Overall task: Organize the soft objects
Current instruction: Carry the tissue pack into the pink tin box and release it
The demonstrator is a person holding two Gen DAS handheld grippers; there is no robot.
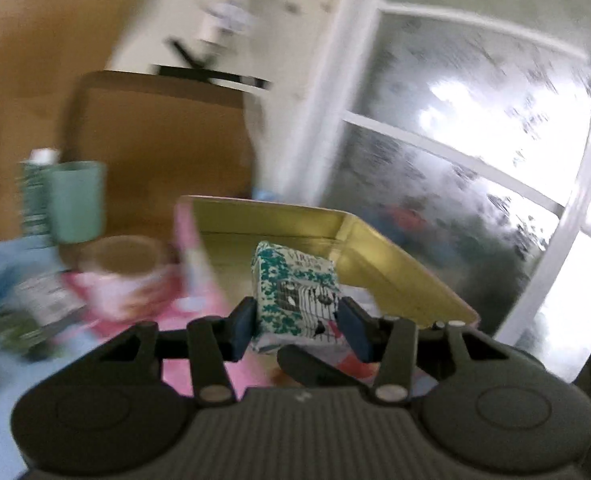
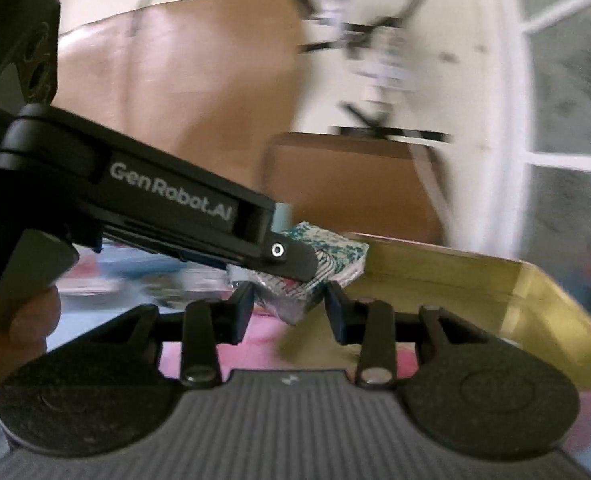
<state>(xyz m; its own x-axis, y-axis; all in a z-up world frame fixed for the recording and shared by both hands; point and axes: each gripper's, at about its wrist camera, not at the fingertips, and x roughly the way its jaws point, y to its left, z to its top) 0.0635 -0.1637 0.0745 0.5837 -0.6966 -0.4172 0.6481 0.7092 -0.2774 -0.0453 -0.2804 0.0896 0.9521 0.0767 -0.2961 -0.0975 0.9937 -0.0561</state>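
tissue pack [image 1: 295,292]: clamped between left gripper [image 1: 297,322] pads, above gold tray [image 1: 395,264] near edge. right gripper [image 2: 289,308]: fingers narrow; grip unclear.

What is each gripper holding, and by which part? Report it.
The left gripper clamps the green-patterned tissue pack by its two sides. The right gripper seems to hold nothing.

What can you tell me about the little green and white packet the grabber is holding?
The packet is small, blocky and soft-looking, wrapped in shiny film with teal speckles, a black-and-white drawing and some print too blurred to read fully. It stands upright, pinched on both sides by the left gripper, in front of the gold tray. From the right wrist view it looks tilted, partly hidden behind that gripper's black finger.
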